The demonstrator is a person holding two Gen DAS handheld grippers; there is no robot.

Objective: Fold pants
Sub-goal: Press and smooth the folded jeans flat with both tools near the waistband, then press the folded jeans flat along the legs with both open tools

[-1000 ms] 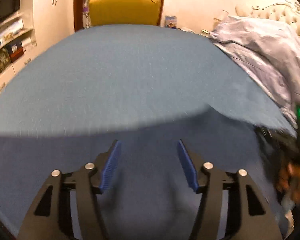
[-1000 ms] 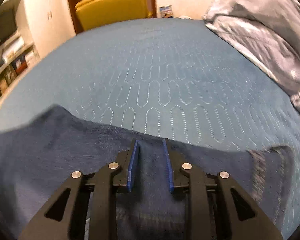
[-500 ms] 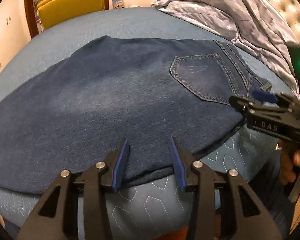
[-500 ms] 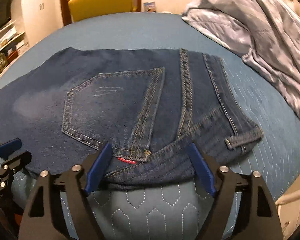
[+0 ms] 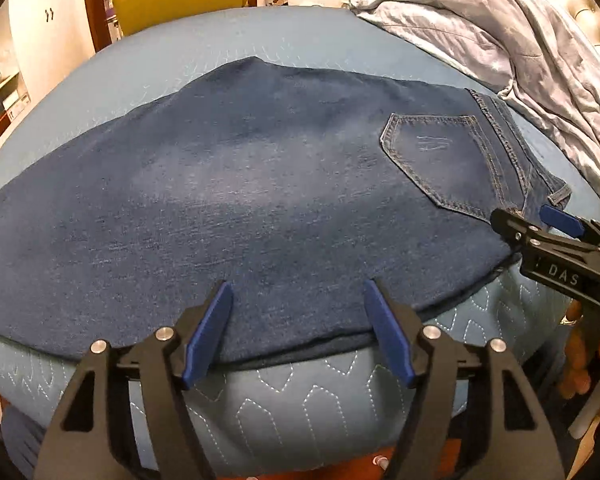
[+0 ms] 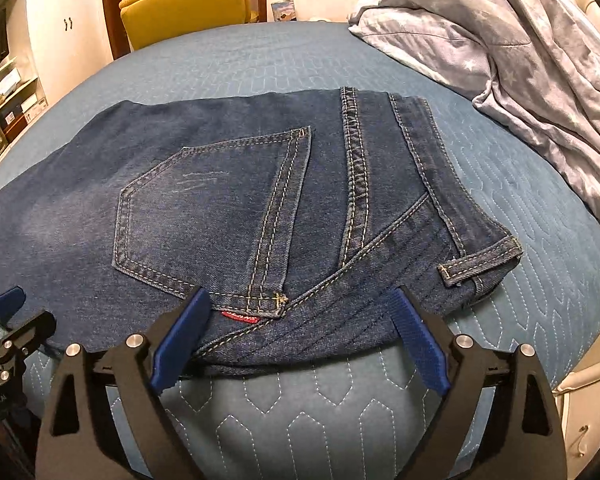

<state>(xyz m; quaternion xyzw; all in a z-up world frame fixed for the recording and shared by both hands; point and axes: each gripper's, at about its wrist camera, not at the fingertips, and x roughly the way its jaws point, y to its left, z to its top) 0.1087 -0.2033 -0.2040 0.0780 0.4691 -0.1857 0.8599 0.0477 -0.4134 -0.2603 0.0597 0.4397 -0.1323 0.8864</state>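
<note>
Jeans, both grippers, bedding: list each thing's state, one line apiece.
Jeans: folded in half lengthwise, lying flat on the bed, back pocket up, waistband to the right.
Left gripper: jaws opening, near edge of the jeans between them, unpinched.
Right gripper: jaws opening, waistband end between them, unpinched.
Duvet: crumpled in a heap, apart from the jeans.
Bed: quilted blue cover smooth.

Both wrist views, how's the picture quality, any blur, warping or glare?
Left wrist view: sharp on the jeans, strong fisheye bulge in the bed, hand at the right edge blurred. Right wrist view: crisp pocket stitching, same bulge, warm light, dark corners, no glare.
</note>
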